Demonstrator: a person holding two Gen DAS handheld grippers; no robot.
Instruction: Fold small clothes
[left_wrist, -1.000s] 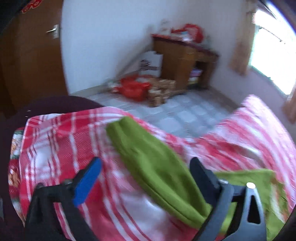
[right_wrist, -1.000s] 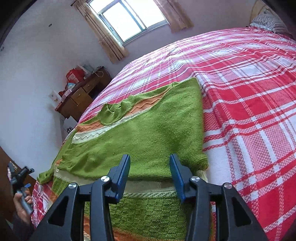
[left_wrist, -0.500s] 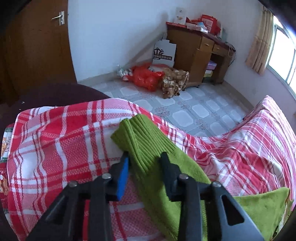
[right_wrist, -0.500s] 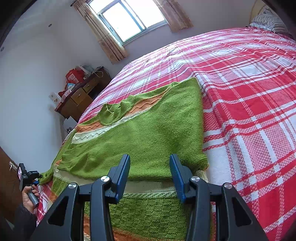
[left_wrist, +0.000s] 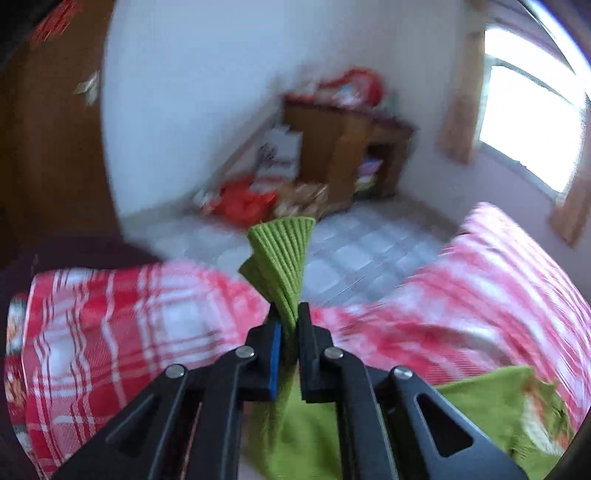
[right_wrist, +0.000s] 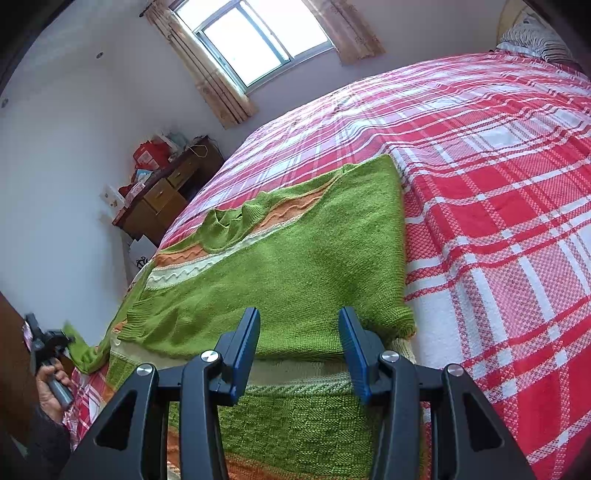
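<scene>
A green knitted sweater (right_wrist: 295, 258) with orange and cream stripes lies flat on the red plaid bed (right_wrist: 498, 184), one sleeve folded across its body. My left gripper (left_wrist: 290, 317) is shut on the ribbed cuff (left_wrist: 282, 258) of the other sleeve and holds it lifted above the bed corner. It also shows in the right wrist view (right_wrist: 51, 338) at the far left, in a hand. My right gripper (right_wrist: 299, 325) is open and empty, hovering over the sweater's lower part.
A wooden desk (left_wrist: 347, 147) with red bags (left_wrist: 247, 203) on the tiled floor stands beyond the bed corner. A window with curtains (right_wrist: 255, 40) is behind the bed. A striped pillow (right_wrist: 535, 37) lies at the far right. A brown door (left_wrist: 48, 147) is on the left.
My left gripper closed on the sleeve cuff and lifted it off the bed. The right gripper has not moved.
</scene>
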